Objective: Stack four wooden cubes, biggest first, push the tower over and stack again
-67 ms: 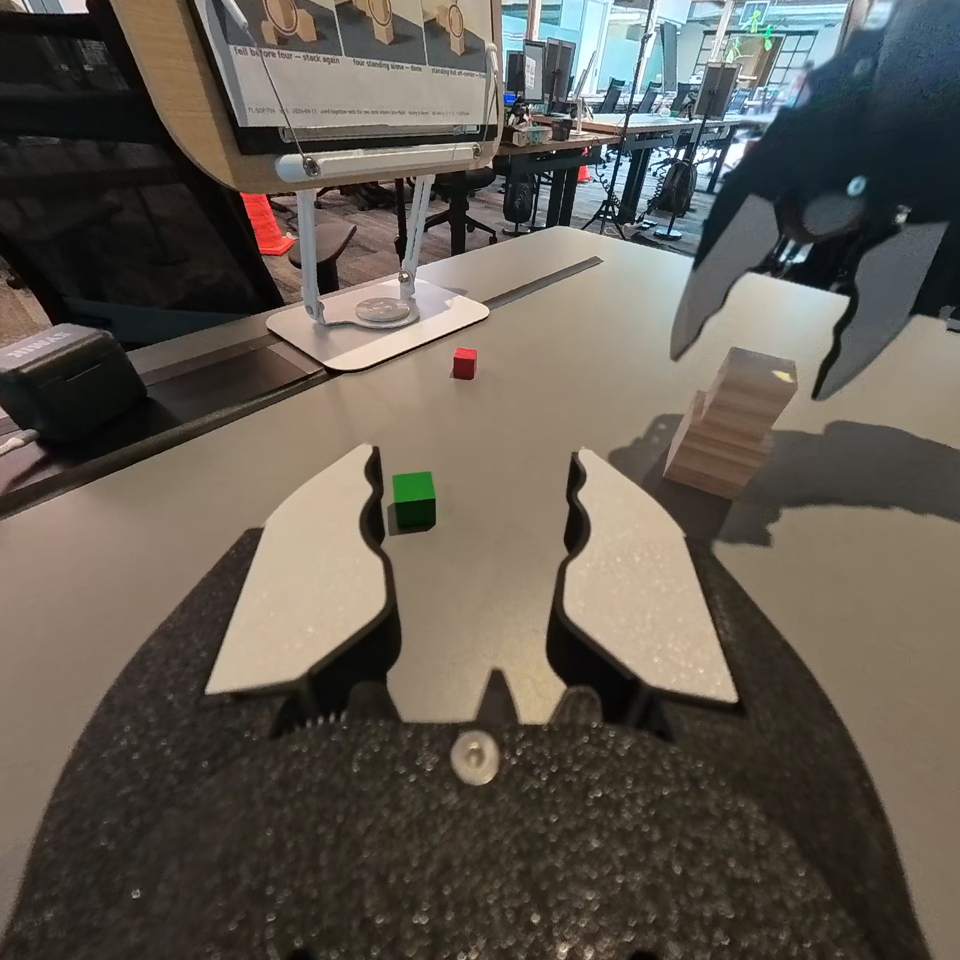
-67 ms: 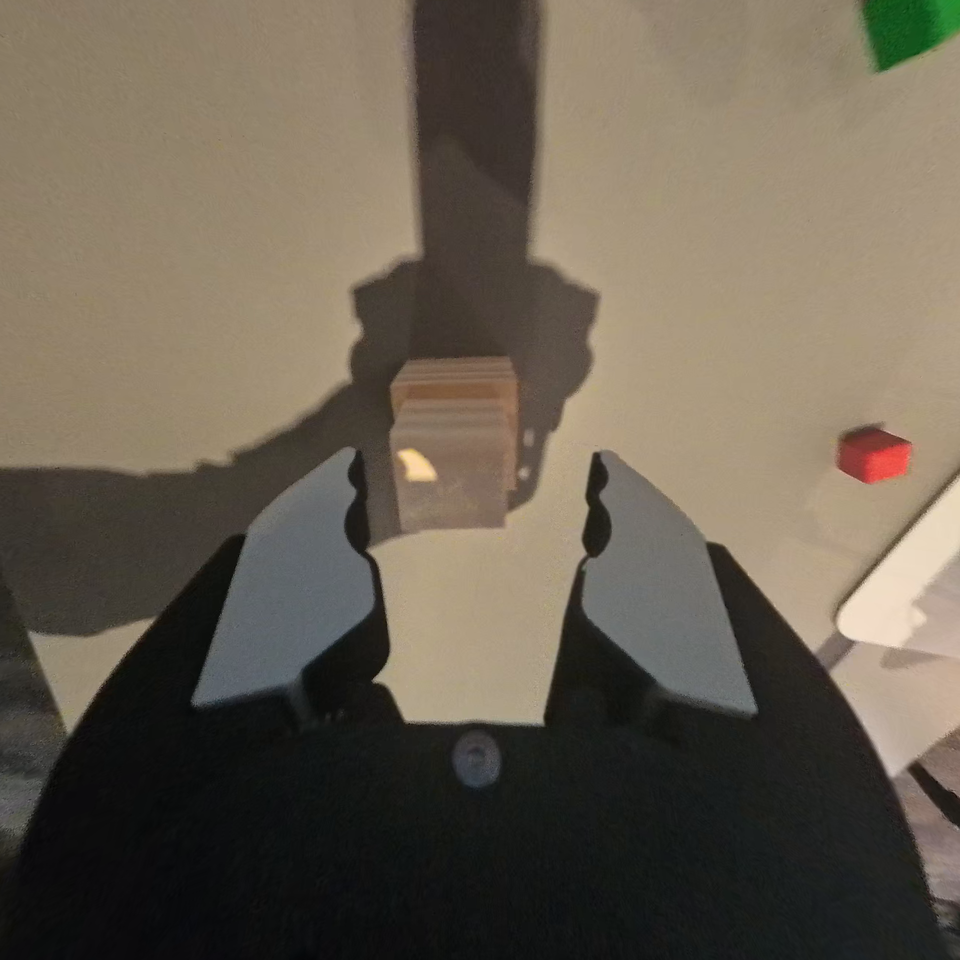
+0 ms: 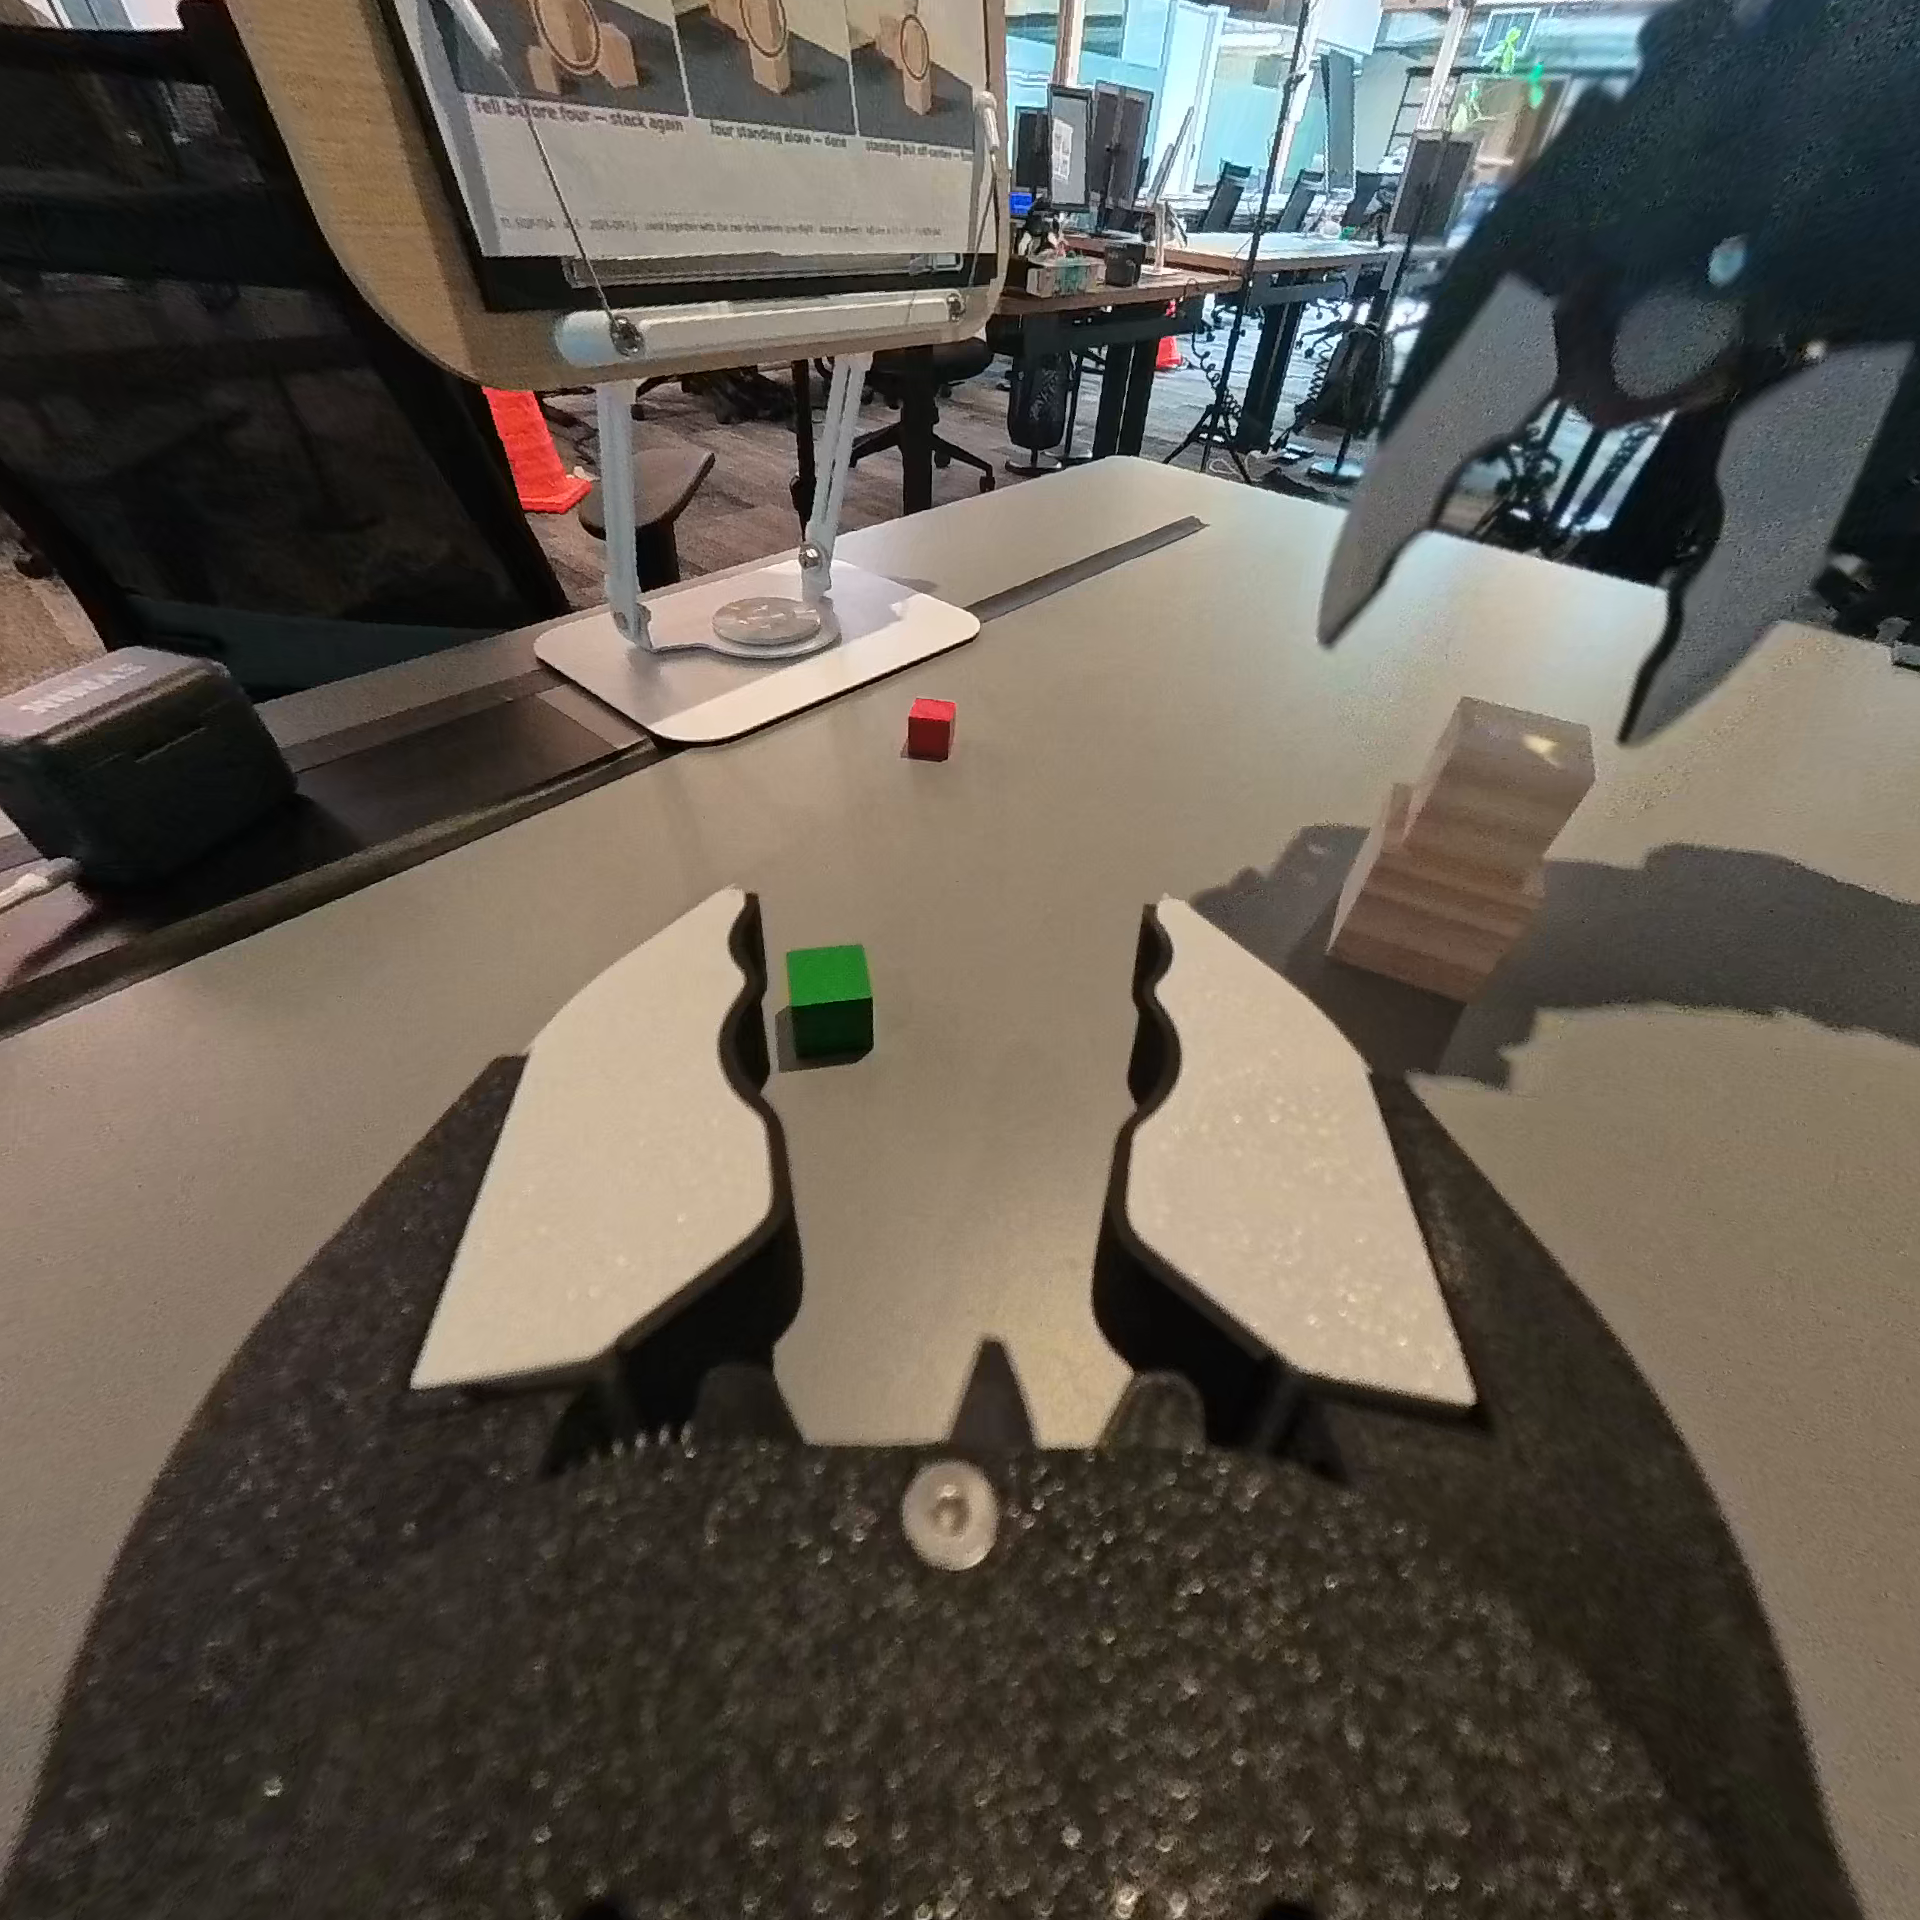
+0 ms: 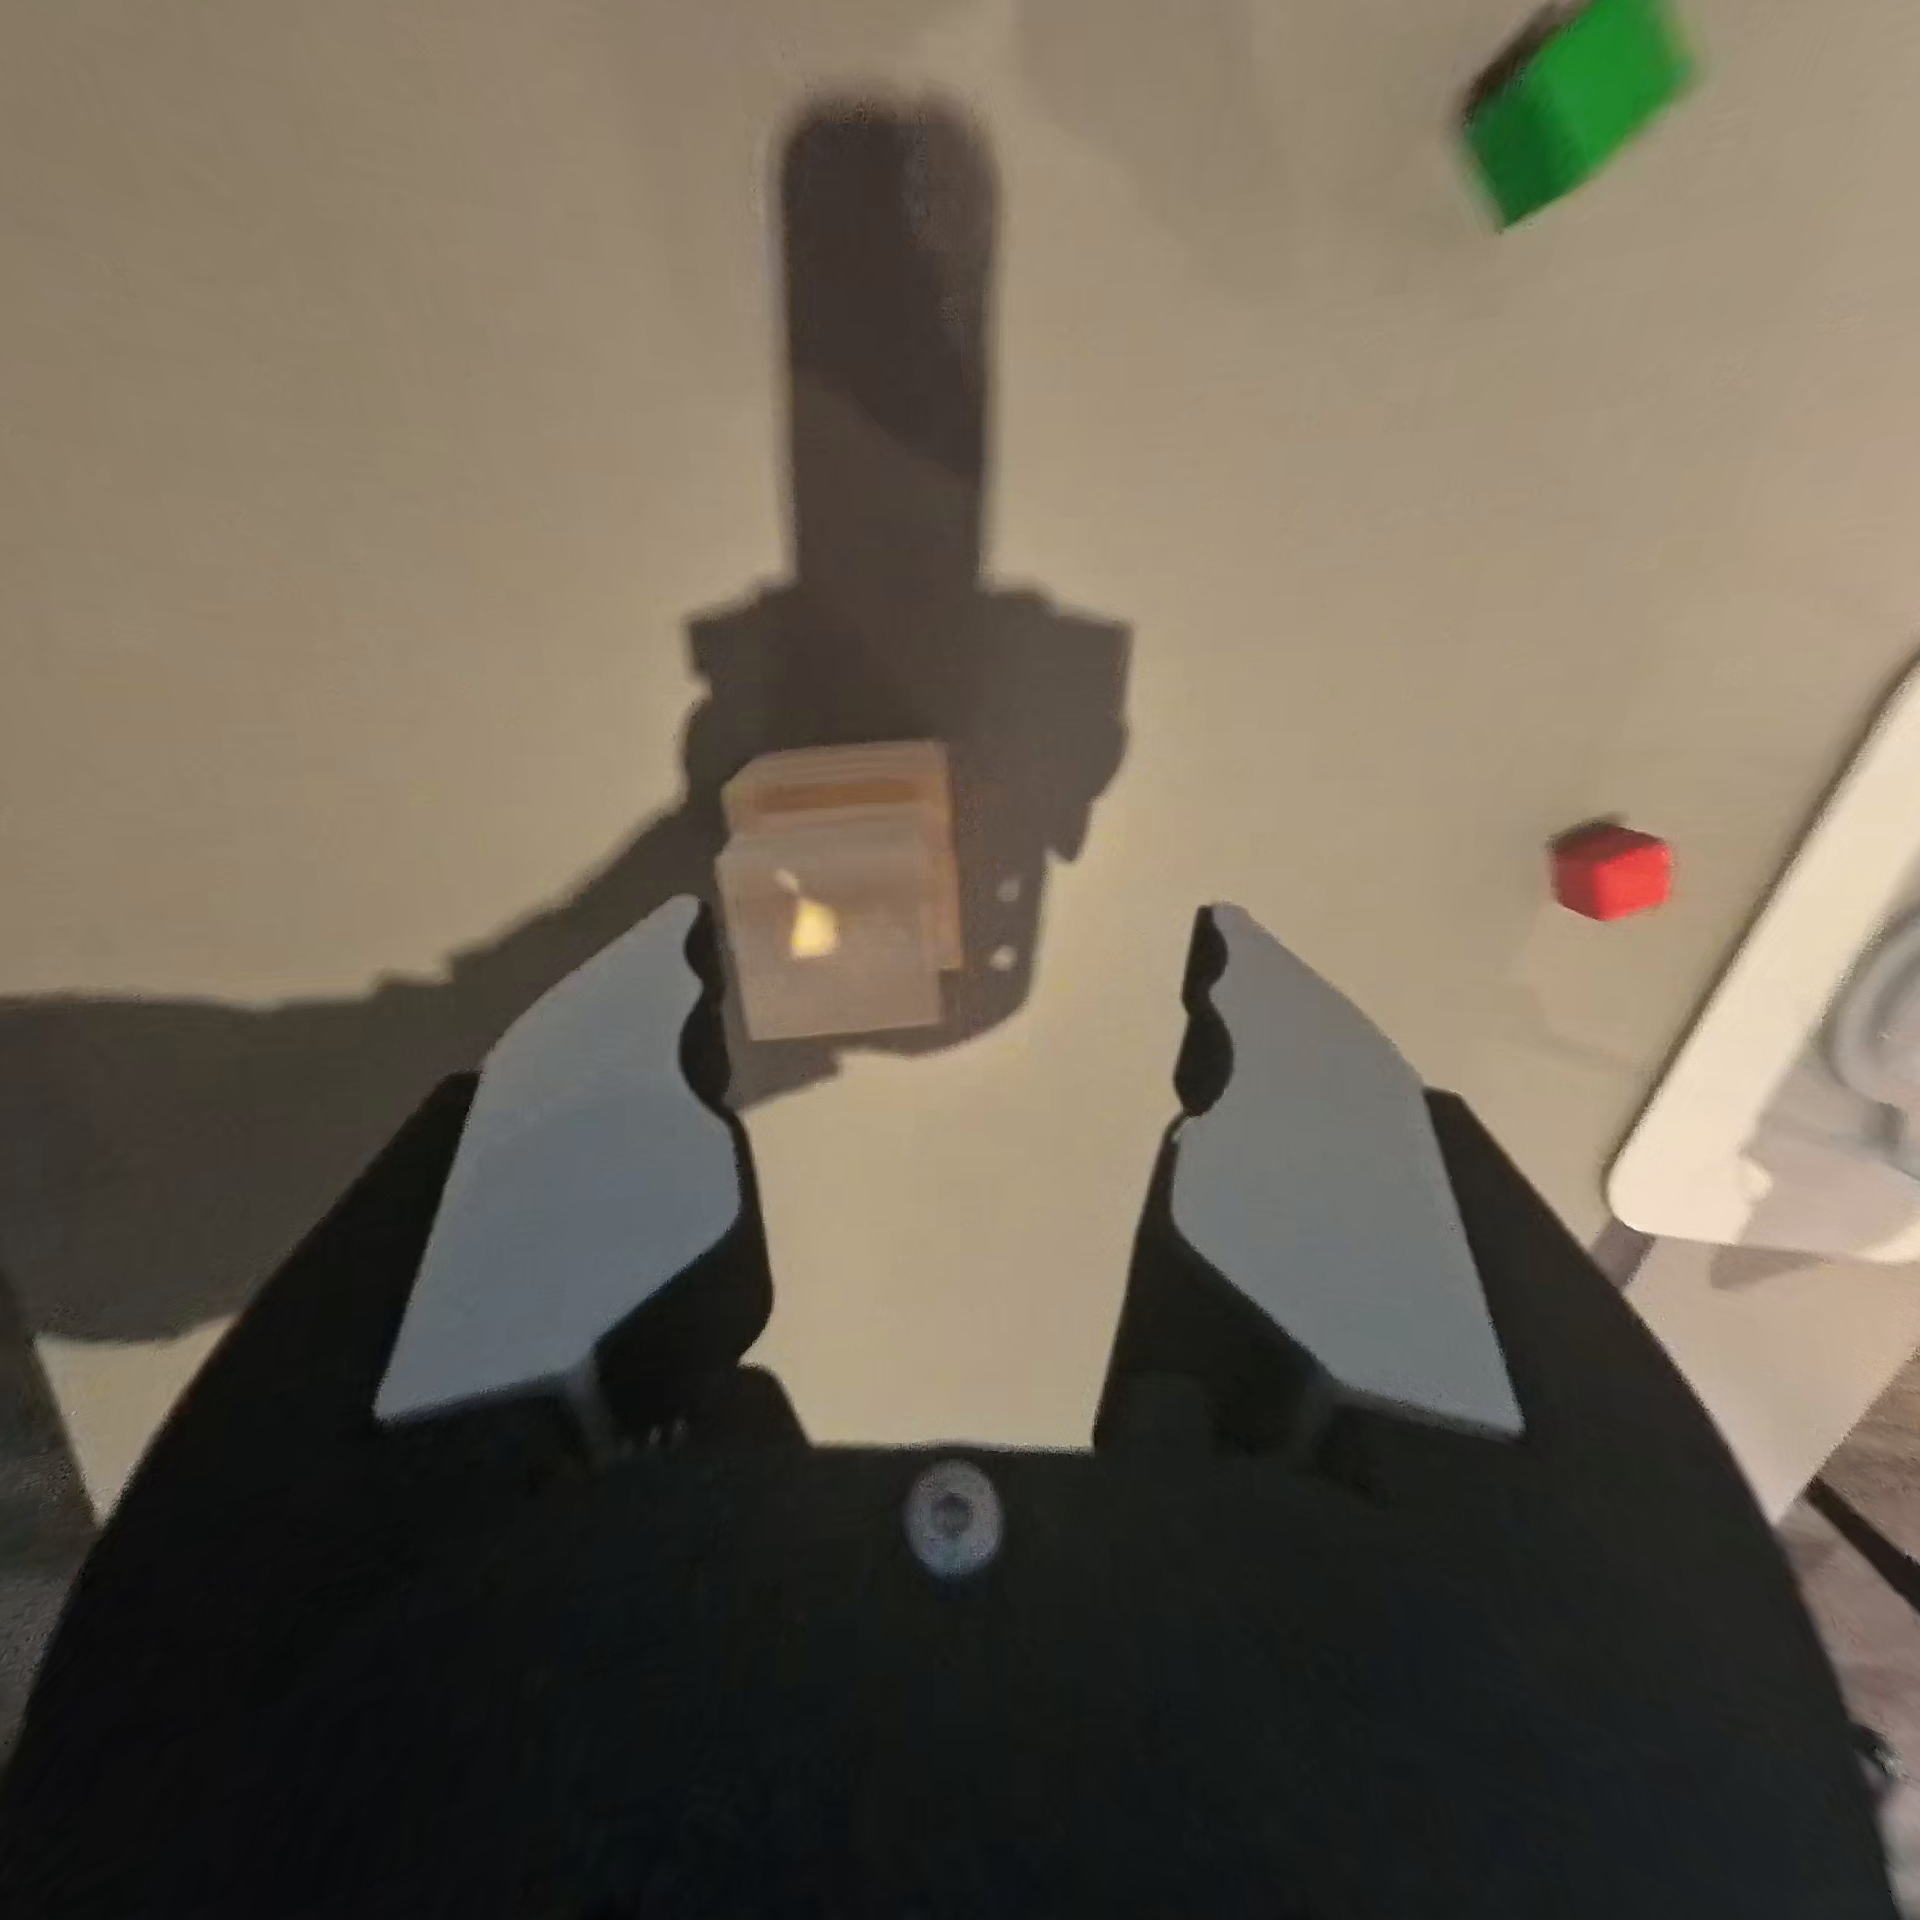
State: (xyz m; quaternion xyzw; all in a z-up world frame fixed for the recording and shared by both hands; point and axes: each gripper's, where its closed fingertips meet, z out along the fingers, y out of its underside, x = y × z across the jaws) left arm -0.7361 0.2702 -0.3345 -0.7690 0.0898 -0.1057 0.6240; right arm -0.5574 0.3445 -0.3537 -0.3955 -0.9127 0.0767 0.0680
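Two plain wooden cubes stand stacked (image 3: 1455, 852) on the grey table at the right, the smaller on the larger, offset. From above the stack shows in the right wrist view (image 4: 831, 904). My right gripper (image 4: 945, 925) is open and empty, pointing down just above the stack; it also shows in the left wrist view (image 3: 1496, 665). My left gripper (image 3: 945, 925) is open and empty, low over the table. A green cube (image 3: 828, 1000) lies just ahead of its left finger, and a red cube (image 3: 930, 727) lies farther back. Both also show in the right wrist view: green (image 4: 1569, 114), red (image 4: 1610, 871).
A tablet stand with a white base plate (image 3: 758, 665) and a board with pictures stands at the table's far edge. A black box (image 3: 135, 758) sits at the far left. A dark groove (image 3: 1081, 582) runs along the table's back. Office desks and chairs lie beyond. The tips of one gripper are about 20 centimeters away from the tips of the other. The right gripper is farther from the green cube (image 3: 828, 1000), some 20 centimeters, than the left, some 11 centimeters.
The right gripper has drifted slightly, and the stack now sits nearer its left finger in its view. The left gripper has not visibly moved.
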